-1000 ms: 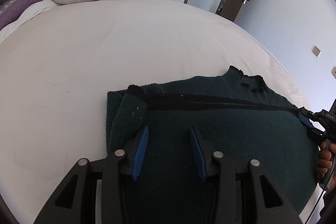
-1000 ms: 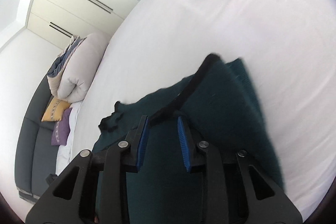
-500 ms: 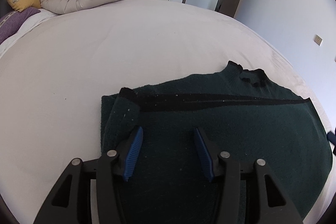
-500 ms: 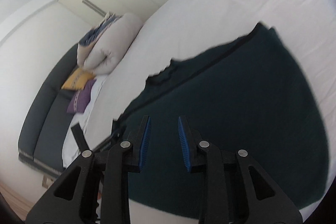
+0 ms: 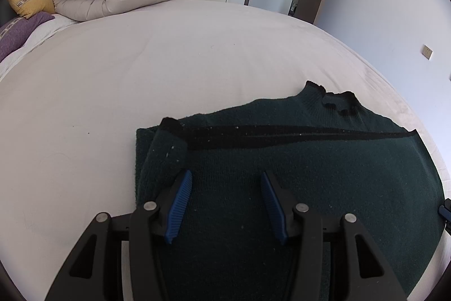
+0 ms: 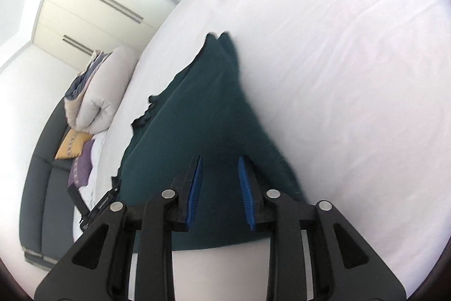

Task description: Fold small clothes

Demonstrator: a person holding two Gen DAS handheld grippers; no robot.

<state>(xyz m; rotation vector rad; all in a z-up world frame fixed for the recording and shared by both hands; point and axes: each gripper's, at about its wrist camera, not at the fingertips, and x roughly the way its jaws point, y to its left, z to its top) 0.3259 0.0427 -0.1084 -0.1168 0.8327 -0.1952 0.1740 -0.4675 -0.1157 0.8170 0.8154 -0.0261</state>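
Left tongs (image 5: 226, 188) gape wide with nothing between them; right tongs (image 6: 220, 174) likewise parted, narrower.

Dark green sweater (image 5: 296, 174) with black stripe; white bed (image 5: 112, 81).

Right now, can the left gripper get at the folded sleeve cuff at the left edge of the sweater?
Probably yes. The left gripper hangs open just above the dark green sweater, and the sleeve cuff lies ahead of its left finger with nothing between them.
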